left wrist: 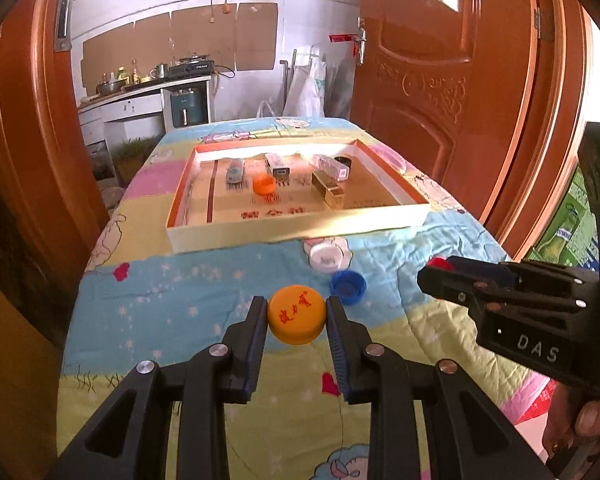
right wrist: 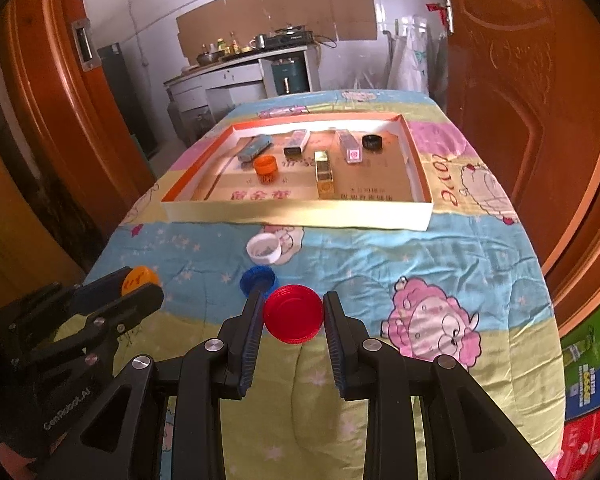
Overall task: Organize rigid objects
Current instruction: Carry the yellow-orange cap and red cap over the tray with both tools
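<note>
1. Left wrist view: the left hand-held gripper sits at bottom centre, its two fingers clamped on a yellow-orange cap with red print on its top, held above the quilt-covered surface.
2. Just right of and above that cap, a blue cap lies open side up on the quilt, and a white cap lies just beyond it, near the front wall of the shallow cardboard tray.
3. The tray fills mid-frame. Inside lie an orange cap, several small boxes in a row toward the back, and a gold box to the right.
4. At right of frame the right hand-held gripper reaches in from the side with a red cap at its tip; only a sliver of red shows, so the grip itself is hard to judge here. Fingers of a person's hand show at lower right.
5. Right wrist view: the right hand-held gripper at bottom centre is closed on the red cap, its ribbed edge between the pads. The blue cap lies just behind its left finger, the white cap farther up.
6. At lower left the left hand-held gripper holds the yellow-orange cap. A black cap lies in the tray's far right part.
</note>
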Demonstrator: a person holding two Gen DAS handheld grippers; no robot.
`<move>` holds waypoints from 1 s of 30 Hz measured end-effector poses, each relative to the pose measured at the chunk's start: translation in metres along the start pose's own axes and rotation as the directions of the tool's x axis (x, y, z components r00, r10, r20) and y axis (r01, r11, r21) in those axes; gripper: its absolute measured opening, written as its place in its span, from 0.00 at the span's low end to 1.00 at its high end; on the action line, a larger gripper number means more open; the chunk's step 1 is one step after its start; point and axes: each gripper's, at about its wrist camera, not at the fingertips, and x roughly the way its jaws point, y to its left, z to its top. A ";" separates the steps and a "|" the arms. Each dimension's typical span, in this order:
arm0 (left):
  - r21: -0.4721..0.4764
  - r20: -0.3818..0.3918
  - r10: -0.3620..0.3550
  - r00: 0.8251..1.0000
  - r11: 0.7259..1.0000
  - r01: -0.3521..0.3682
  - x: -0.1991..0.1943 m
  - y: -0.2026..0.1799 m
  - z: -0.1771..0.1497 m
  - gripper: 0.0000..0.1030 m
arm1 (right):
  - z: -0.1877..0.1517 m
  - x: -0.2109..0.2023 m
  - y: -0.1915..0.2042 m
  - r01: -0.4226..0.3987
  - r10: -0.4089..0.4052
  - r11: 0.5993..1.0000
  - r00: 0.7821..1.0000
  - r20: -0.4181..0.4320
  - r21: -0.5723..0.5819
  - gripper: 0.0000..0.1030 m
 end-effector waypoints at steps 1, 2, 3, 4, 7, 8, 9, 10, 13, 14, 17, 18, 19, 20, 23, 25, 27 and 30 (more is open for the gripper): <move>-0.006 0.002 -0.003 1.000 1.000 0.003 0.001 0.001 0.003 0.29 | 0.002 0.000 0.001 0.000 0.000 1.000 1.000 0.002 -0.002 0.30; -0.010 0.003 -0.005 1.000 1.000 0.005 0.001 0.002 0.003 0.29 | 0.003 0.000 0.001 0.001 -0.001 1.000 1.000 0.004 -0.005 0.30; -0.015 0.003 -0.008 1.000 1.000 0.008 0.002 0.003 0.006 0.29 | 0.005 0.001 0.002 0.000 0.000 1.000 1.000 0.003 -0.007 0.30; -0.020 0.003 -0.009 1.000 1.000 0.009 0.004 0.004 0.008 0.29 | 0.006 0.002 0.002 -0.001 0.001 1.000 1.000 0.002 -0.009 0.30; -0.035 0.002 -0.008 1.000 0.999 0.009 0.009 0.009 0.016 0.29 | 0.013 0.005 0.003 -0.002 0.002 1.000 1.000 0.000 -0.016 0.30; -0.038 0.003 -0.007 1.000 0.999 0.007 0.010 0.010 0.018 0.29 | 0.014 0.006 0.004 -0.003 0.003 1.000 1.000 -0.001 -0.017 0.30; -0.042 0.003 -0.003 1.000 0.999 0.004 0.011 0.012 0.021 0.29 | 0.017 0.008 0.004 -0.005 0.005 1.000 1.000 -0.003 -0.019 0.30; -0.045 0.003 -0.001 1.000 0.999 0.001 0.013 0.013 0.024 0.29 | 0.019 0.009 0.004 -0.007 0.007 1.000 1.000 -0.005 -0.020 0.30; -0.058 0.004 0.007 1.000 0.998 -0.007 0.018 0.019 0.032 0.29 | 0.027 0.015 0.004 -0.012 0.012 1.000 1.000 -0.011 -0.021 0.30; -0.062 0.004 0.008 1.000 0.998 -0.008 0.019 0.020 0.034 0.29 | 0.029 0.017 0.004 -0.014 0.014 1.000 1.000 -0.013 -0.021 0.30; -0.076 0.004 0.014 1.000 0.997 -0.013 0.024 0.026 0.042 0.29 | 0.037 0.022 0.003 -0.017 0.016 1.000 1.000 -0.018 -0.024 0.30; -0.080 0.003 0.016 1.000 0.997 -0.016 0.026 0.028 0.045 0.29 | 0.040 0.024 0.003 -0.017 0.017 1.000 1.000 -0.020 -0.024 0.30; -0.085 0.002 0.018 1.000 0.996 -0.018 0.029 0.030 0.049 0.29 | 0.043 0.026 0.002 -0.018 0.018 1.000 1.000 -0.022 -0.025 0.30; -0.088 0.001 0.018 1.000 0.996 -0.018 0.030 0.031 0.050 0.29 | 0.045 0.027 0.001 -0.019 0.018 1.000 1.000 -0.024 -0.025 0.30; -0.095 -0.002 0.020 1.000 0.995 -0.021 0.036 0.034 0.058 0.29 | 0.054 0.033 0.000 -0.022 0.022 0.999 0.999 -0.027 -0.027 0.30; -0.098 -0.006 0.023 1.000 0.995 -0.023 0.041 0.036 0.063 0.29 | 0.059 0.036 0.000 -0.024 0.023 0.999 0.999 -0.029 -0.029 0.30; -0.103 -0.010 0.024 1.000 0.994 -0.025 0.046 0.039 0.068 0.29 | 0.065 0.041 0.000 -0.027 0.026 0.999 0.999 -0.032 -0.032 0.30; -0.111 -0.014 0.030 0.999 0.993 -0.031 0.055 0.043 0.075 0.29 | 0.074 0.049 0.000 -0.033 0.032 0.999 0.999 -0.035 -0.034 0.30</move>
